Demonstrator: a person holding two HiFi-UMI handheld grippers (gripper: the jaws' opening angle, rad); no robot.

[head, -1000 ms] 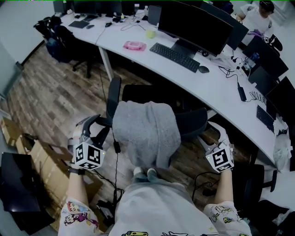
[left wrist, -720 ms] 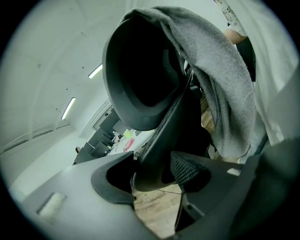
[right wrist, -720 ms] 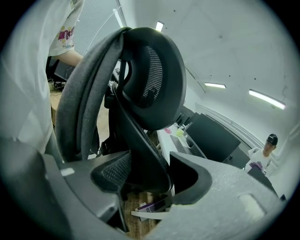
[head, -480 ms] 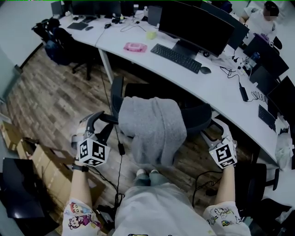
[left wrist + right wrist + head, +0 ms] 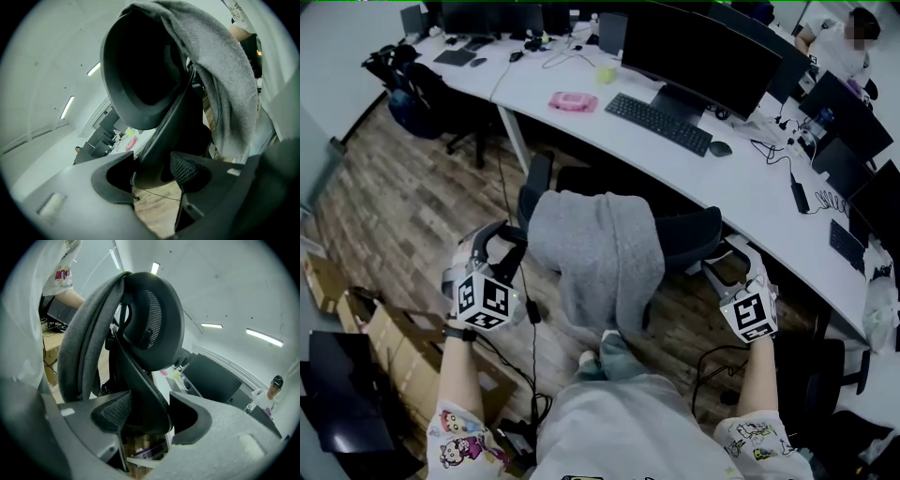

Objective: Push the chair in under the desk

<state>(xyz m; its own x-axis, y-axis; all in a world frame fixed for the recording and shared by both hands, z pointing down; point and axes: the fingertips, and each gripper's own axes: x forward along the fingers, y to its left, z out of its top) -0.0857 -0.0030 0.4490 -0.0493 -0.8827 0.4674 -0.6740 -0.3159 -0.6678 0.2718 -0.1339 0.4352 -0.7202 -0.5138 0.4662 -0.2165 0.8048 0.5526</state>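
A black office chair (image 5: 689, 239) with a grey cloth (image 5: 598, 253) draped over its back stands in front of the curved white desk (image 5: 572, 70), its seat partly under the desk edge. My left gripper (image 5: 495, 246) is shut on the chair's left armrest (image 5: 161, 136), which runs between its pads (image 5: 187, 171). My right gripper (image 5: 729, 262) is shut on the right armrest (image 5: 140, 394), gripped the same way. In both gripper views the chair back and grey cloth (image 5: 79, 343) tower above the jaws. The person's feet show just behind the chair.
On the desk sit a large monitor (image 5: 694, 52), a keyboard (image 5: 658, 124), a mouse (image 5: 719, 147) and a pink item (image 5: 573, 101). Cardboard boxes (image 5: 384, 337) lie on the wooden floor at left. Cables trail under the chair. Another person (image 5: 839, 42) sits far right.
The chair and both grippers have shifted a little forward toward the desk. Both grips on the armrests are unchanged.
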